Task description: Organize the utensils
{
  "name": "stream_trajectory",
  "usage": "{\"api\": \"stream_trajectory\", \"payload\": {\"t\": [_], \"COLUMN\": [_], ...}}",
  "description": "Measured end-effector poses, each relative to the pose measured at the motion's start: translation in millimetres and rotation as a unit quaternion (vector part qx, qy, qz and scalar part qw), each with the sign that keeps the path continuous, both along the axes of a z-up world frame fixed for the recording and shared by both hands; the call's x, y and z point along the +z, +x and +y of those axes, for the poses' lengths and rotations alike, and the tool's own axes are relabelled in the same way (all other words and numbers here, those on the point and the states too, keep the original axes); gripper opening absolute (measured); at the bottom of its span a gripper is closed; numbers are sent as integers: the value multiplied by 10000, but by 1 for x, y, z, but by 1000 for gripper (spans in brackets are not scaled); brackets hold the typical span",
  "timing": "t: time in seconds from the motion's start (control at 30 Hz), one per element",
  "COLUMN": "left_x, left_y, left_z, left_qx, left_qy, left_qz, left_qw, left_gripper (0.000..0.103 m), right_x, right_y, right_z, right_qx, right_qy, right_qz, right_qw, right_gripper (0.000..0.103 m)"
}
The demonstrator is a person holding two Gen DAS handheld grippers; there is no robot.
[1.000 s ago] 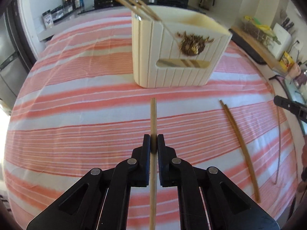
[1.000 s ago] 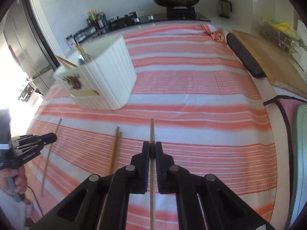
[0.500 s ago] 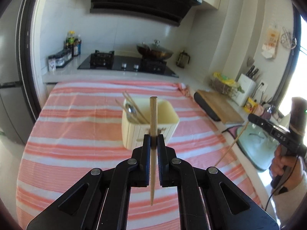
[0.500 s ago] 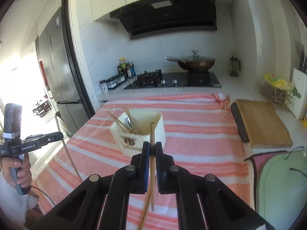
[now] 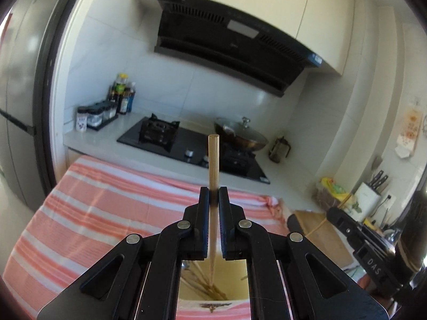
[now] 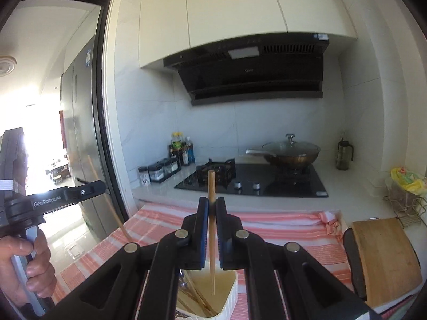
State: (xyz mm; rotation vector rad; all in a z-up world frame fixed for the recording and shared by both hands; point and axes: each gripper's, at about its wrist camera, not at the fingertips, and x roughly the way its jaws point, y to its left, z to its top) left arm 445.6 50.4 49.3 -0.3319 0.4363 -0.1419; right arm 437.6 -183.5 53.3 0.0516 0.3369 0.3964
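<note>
L gripper [image 5: 213, 194] clamped on a chopstick [image 5: 213, 160], jaws narrow, pads pressing both sides. Stick runs roughly upright in L view, blunt end up, thin tip pointing down over the open holder [image 5: 234, 280] below the gripper. Tip looks above or just inside the mouth, can't tell if it touches anything.

R gripper [image 6: 212, 205] also clamped on a chopstick [image 6: 211, 186], jaws narrow. Same pose: blunt end up, tip down over the holder [image 6: 229, 296], cream, ribbed wall. Tip hangs within the rim outline in R view; depth unclear.

Holder already has several chopsticks [image 6: 196, 301] leaning inside, also seen in L view [image 5: 202, 285]. Holder sits on the striped cloth [image 5: 93, 213], pink/white.

Each gripper shows in the other's view: R one at right edge of L view [image 5: 331, 214], its stick slanting down-left; L one at left edge of R view [image 6: 102, 186], a hand [image 6: 29, 264] gripping its handle.

Bkgd: hob [image 6: 256, 178] w/ lidded wok [image 6: 291, 152], hood [image 6: 248, 69], spice jars [image 6: 160, 170], cutting board [image 6: 384, 256] at right, fridge [image 6: 77, 133] at left.
</note>
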Motion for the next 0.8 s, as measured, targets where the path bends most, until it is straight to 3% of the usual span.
{"api": "stream_trajectory", "payload": {"t": [0.2,0.37,0.4,0.43,0.47,0.5,0.57,0.7,0.8], "left_x": [-60,-91,-94,-96,-96,-95,-93,-110,-143], "left_y": [43,52,51,48,40,32,9,-48,-94], "left_z": [-12,-21,-21,-20,-18,-15,-10,-8,-17], "left_qx": [-167,-282,-270,-301,-330,-336,-412,-750,-933], "left_qy": [131,325,366,366,355,379,576,927,1089], "left_qz": [935,1448,1544,1617,1626,1594,1528,1672,1990], "left_qw": [9954,9885,9870,9857,9855,9859,9857,9787,9694], "left_gripper": [5,5,12,19,38,53,65,82,83], "right_x": [-65,-97,-98,-99,-97,-94,-89,-102,-135], "right_y": [45,57,58,55,48,40,17,-36,-82], "right_z": [44,62,62,61,59,55,43,10,-17], "right_qx": [395,596,543,478,443,406,308,226,132], "right_qy": [-917,-980,-944,-900,-827,-737,-609,-447,-555], "right_qz": [1007,1475,1527,1512,1438,1321,1145,1276,1594], "right_qw": [9899,9824,9822,9832,9852,9877,9911,9906,9856], "right_gripper": [6,9,9,20,38,42,44,49,51]}}
